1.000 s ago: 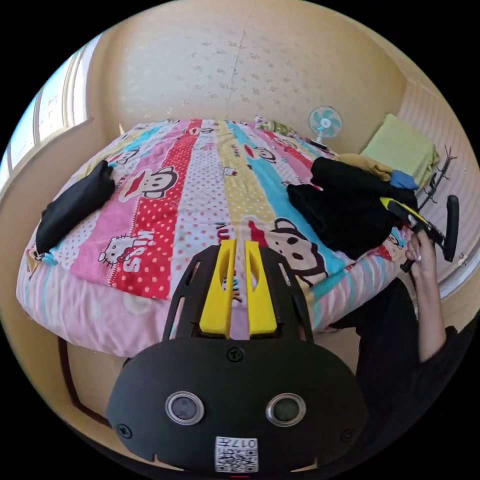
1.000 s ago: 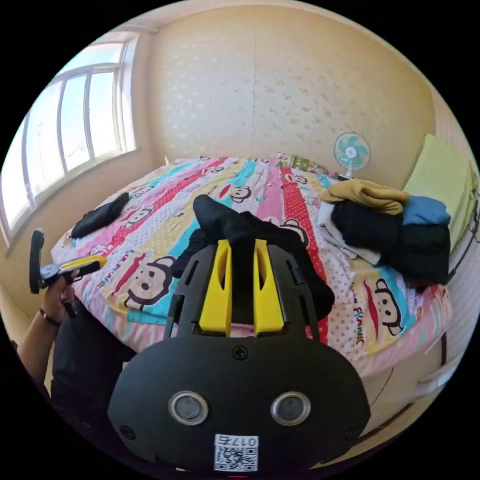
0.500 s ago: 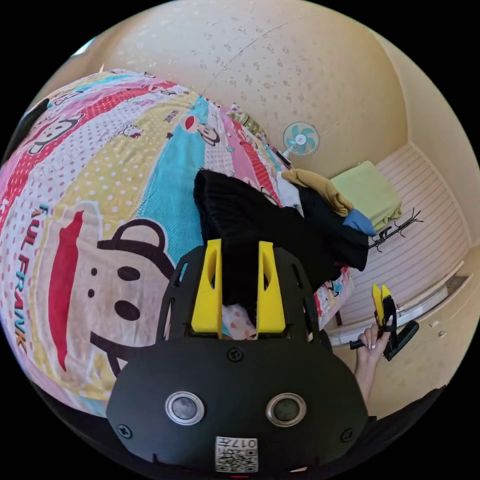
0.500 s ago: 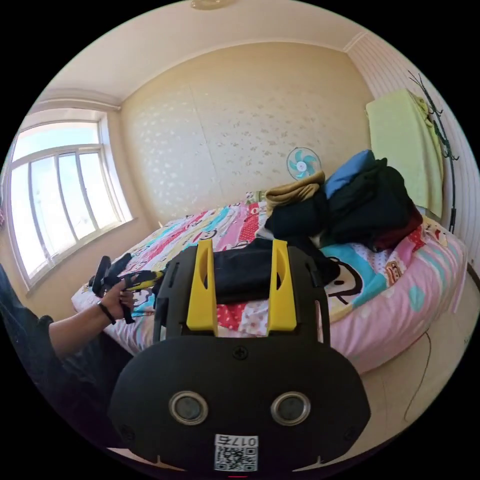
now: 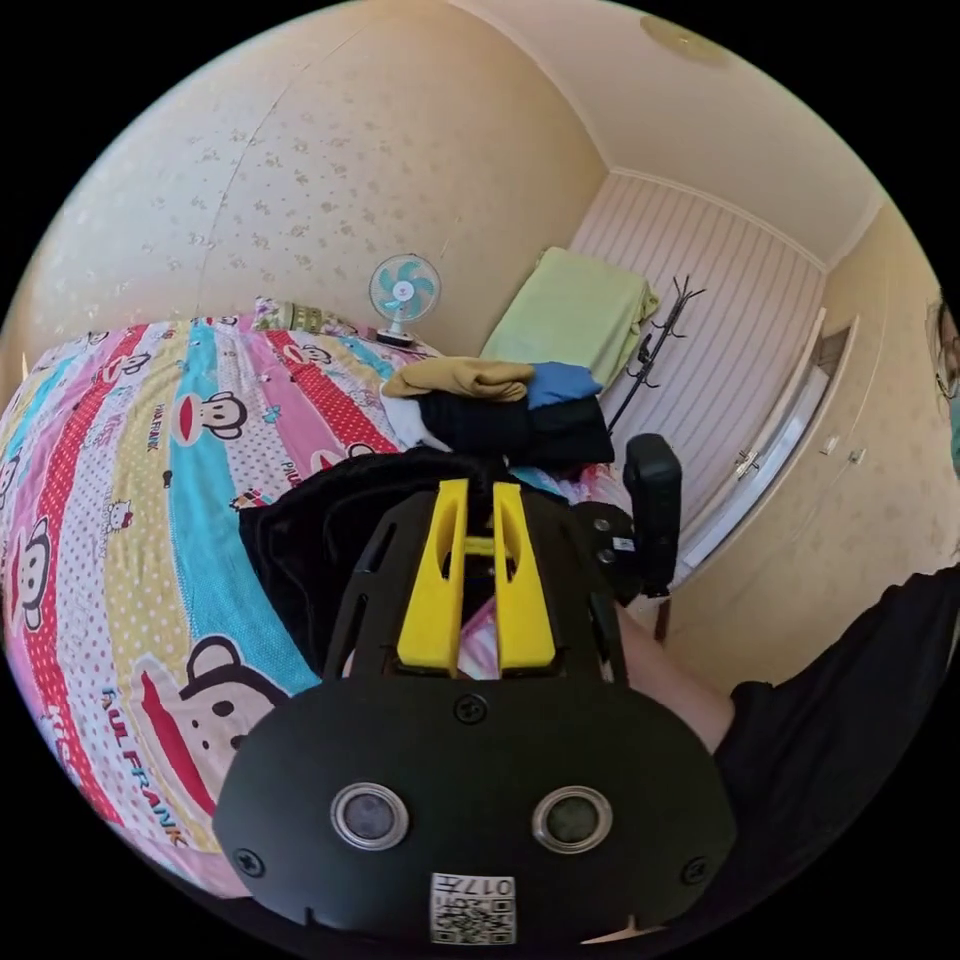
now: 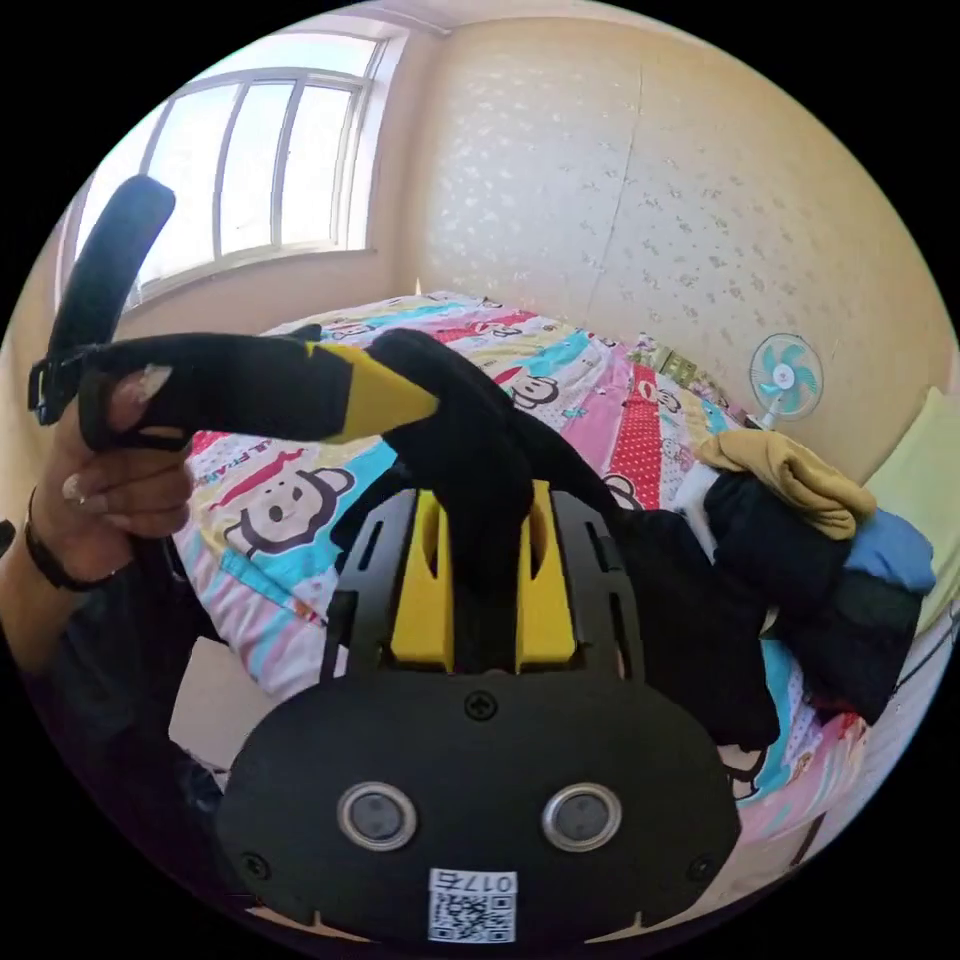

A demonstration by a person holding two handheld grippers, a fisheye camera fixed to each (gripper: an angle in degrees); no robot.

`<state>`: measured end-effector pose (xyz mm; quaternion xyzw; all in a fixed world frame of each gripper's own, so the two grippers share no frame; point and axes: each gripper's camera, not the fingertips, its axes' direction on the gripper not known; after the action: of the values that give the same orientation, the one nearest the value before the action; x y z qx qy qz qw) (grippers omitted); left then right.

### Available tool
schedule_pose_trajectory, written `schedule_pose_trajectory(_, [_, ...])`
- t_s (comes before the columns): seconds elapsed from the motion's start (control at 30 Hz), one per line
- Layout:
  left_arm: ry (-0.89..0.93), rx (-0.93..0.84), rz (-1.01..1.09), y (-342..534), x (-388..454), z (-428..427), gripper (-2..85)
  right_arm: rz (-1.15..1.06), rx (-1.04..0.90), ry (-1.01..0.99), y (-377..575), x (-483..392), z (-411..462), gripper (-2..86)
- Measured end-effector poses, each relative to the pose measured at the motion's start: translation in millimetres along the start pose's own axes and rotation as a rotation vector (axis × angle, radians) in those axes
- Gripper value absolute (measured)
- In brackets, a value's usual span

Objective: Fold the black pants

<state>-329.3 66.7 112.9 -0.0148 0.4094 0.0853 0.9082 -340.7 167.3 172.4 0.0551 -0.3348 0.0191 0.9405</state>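
Note:
The black pants [image 6: 690, 620] lie bunched on the cartoon bedspread [image 6: 560, 360], with one end lifted. My right gripper [image 6: 480, 492] is shut on that lifted end, and thick black fabric fills the gap between its yellow jaws. A hand [image 6: 110, 480] holds my left gripper [image 6: 425, 400], whose tip touches the same raised fabric from the left. In the left gripper view, the left gripper [image 5: 480, 487] has its jaws nearly together at the edge of the pants [image 5: 300, 530]. I cannot make out cloth between them. The right gripper's black handle [image 5: 652, 505] stands just behind.
A pile of folded clothes [image 6: 800, 520], tan, blue and black, sits on the bed near a small fan [image 6: 785, 378]. The same pile [image 5: 500, 410] is beside a green cloth [image 5: 580, 310] and a coat rack [image 5: 660, 320]. A window [image 6: 250, 160] is on the far side.
The right gripper, open half a second ago, has shut on the pants and lifted them. The left jaws, then spread around thick fabric, are now narrow. Both grippers have come close together.

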Motion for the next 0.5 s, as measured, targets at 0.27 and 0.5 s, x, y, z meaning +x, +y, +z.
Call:
schedule_pose_trajectory(0.27, [-0.263, 0.193, -0.135, 135, 16, -44, 15.5, 0.071, 0.238, -0.041, -95, 19, -138, 4.9])
schedule_pose_trajectory(0.5, [-0.124, 0.271, -0.187, 152, 22, -33, 19.6, 0.02, 0.478, -0.068, -141, -2, -291, 4.5])
